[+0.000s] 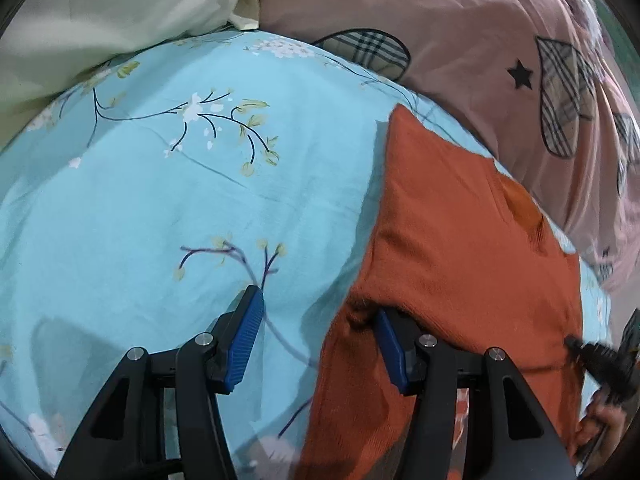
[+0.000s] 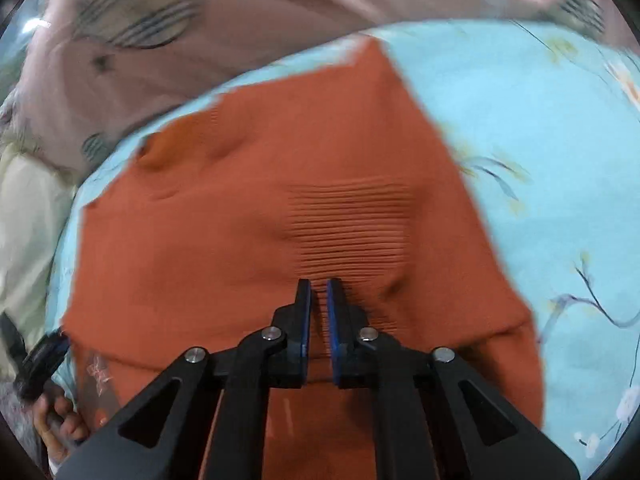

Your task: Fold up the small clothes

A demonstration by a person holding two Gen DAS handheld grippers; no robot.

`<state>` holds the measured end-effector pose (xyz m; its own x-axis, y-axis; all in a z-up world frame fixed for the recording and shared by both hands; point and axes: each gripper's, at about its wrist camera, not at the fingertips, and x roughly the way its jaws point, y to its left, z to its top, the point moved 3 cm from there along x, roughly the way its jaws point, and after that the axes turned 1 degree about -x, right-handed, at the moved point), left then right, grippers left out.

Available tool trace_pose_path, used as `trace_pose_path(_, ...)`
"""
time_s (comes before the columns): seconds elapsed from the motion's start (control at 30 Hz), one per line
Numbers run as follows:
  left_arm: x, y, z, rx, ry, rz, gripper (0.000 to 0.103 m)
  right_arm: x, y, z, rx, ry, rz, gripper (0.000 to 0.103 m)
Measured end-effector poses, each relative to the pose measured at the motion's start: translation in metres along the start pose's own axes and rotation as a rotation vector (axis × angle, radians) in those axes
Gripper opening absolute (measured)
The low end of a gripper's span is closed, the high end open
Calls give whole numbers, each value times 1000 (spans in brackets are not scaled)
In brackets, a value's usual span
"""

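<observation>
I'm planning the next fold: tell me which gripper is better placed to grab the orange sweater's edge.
Left. The left gripper is open with one finger at the orange sweater's edge; the right gripper is shut over its middle.

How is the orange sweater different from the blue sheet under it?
The sweater is plain orange; the sheet is light blue with printed flower twigs. The sweater is ribbed knit; the sheet looks smooth. The sweater is small and lies on top; the sheet spreads wide beneath it. Both are cloth, lying mostly flat.
</observation>
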<state>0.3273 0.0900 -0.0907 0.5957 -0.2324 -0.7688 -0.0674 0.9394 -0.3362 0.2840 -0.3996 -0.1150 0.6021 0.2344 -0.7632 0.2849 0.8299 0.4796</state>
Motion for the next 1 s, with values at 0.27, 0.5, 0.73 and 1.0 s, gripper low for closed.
trace_pose_path(0.27,-57,6,-66,145,137,-108,66,-93,-25,-55,-9,22,84,30)
trace_pose_path(0.5,-110,5,-148,192,265,-281,71,-150,-69,-129,74,23,105,45)
trace_pose_path(0.73,-144,12,-194,187,301,-404,72,-149,-50,-186,42,113,372,45)
trace_pose_path(1.0,-157,20,-211,152,315,-481,67,-163,-54,-214,68,81,527,36)
